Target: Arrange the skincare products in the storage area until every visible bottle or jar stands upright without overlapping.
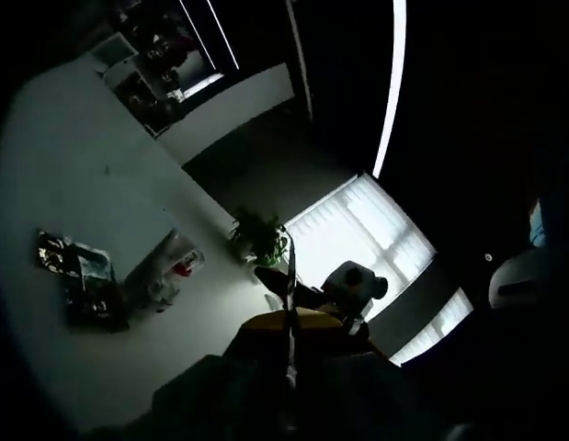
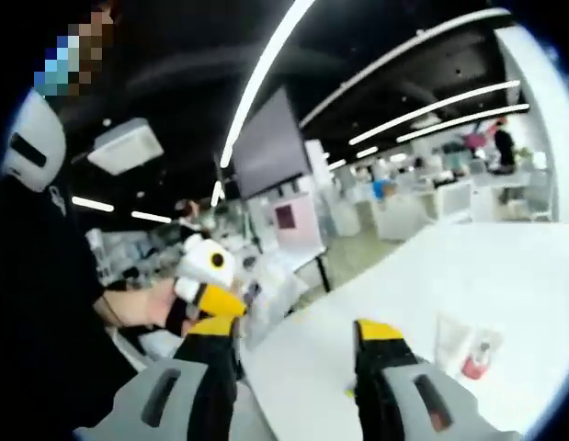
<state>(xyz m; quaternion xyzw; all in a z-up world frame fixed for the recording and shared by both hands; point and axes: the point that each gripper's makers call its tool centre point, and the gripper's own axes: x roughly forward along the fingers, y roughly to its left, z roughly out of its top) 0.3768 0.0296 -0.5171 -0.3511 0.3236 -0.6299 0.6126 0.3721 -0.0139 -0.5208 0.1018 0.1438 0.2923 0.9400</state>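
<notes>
On a white table (image 2: 505, 276) in an open office, the right tongs (image 2: 293, 358) gape empty with a tube (image 2: 468, 349) lying just right of them, the left tongs (image 1: 289, 367) look closed on nothing, products (image 1: 169, 271) far left.

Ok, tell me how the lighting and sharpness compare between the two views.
Left gripper view: heavily underexposed, the window blown out bright behind the plant, the white table dim and greyish. Right gripper view: well lit, though the ceiling light strips glare, the right gripper looks soft, and fisheye bends the table edge.
</notes>
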